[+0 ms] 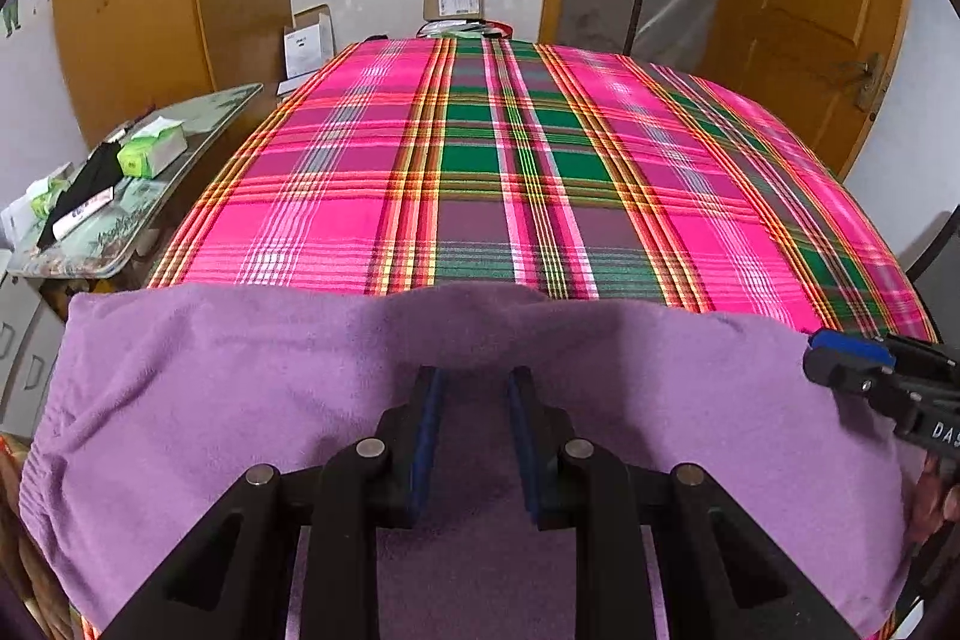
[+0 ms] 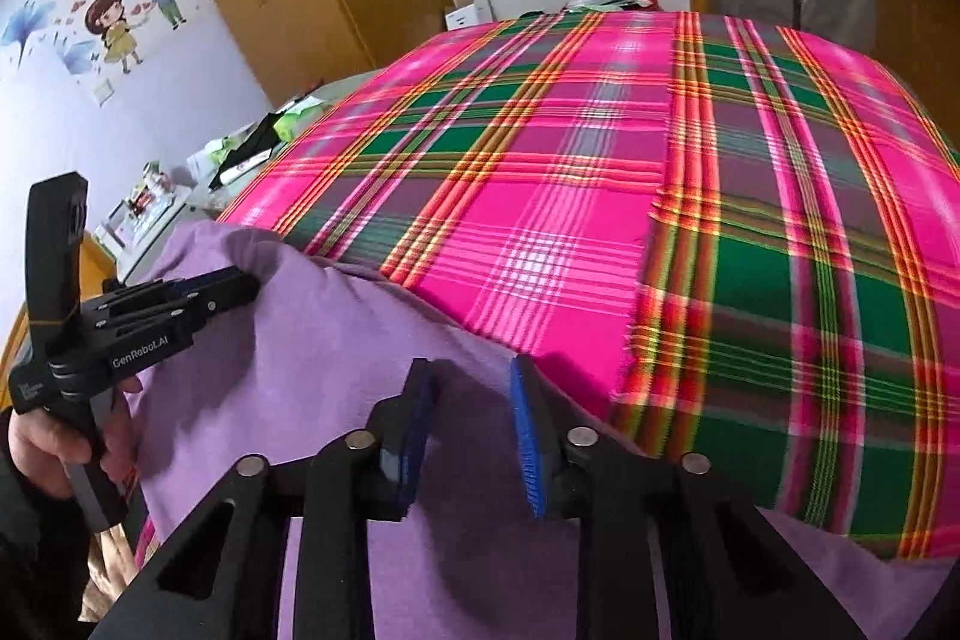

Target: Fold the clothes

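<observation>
A purple fleece garment point(image 1: 240, 400) lies spread along the near edge of the bench, over the pink-and-green plaid cloth point(image 1: 510, 160) that covers it. The left claw point(image 1: 477, 382) sits above the garment's middle with its blue-padded fingers apart and nothing between them, while in the right wrist view the left claw point(image 2: 234, 283) reaches a raised fold at the garment's far edge. The right claw point(image 2: 471, 376) stands apart too, over the garment's right part near the bench's near edge; a side table point(image 1: 198, 124) with boxes stands beside the bench's left edge.
</observation>
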`<move>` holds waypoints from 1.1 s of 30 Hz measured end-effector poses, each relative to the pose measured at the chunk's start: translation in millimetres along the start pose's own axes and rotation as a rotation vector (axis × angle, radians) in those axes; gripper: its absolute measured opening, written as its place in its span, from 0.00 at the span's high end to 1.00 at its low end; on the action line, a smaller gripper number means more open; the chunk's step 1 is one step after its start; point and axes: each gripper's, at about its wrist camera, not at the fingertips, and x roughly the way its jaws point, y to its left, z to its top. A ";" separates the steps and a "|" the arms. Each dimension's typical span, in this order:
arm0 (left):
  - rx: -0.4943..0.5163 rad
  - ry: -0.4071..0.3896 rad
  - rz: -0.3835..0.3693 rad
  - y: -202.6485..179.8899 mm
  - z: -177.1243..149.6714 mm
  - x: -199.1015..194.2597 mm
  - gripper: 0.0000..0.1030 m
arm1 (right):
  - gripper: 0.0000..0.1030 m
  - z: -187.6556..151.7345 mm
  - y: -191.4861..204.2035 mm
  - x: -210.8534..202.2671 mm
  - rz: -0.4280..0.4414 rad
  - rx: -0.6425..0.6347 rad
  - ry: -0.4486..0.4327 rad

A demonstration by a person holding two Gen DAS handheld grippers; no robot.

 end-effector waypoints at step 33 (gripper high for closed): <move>0.147 -0.014 -0.255 -83.8 -88.2 -63.0 0.77 | 0.76 -129.0 -31.7 -119.2 -0.192 -0.049 -0.094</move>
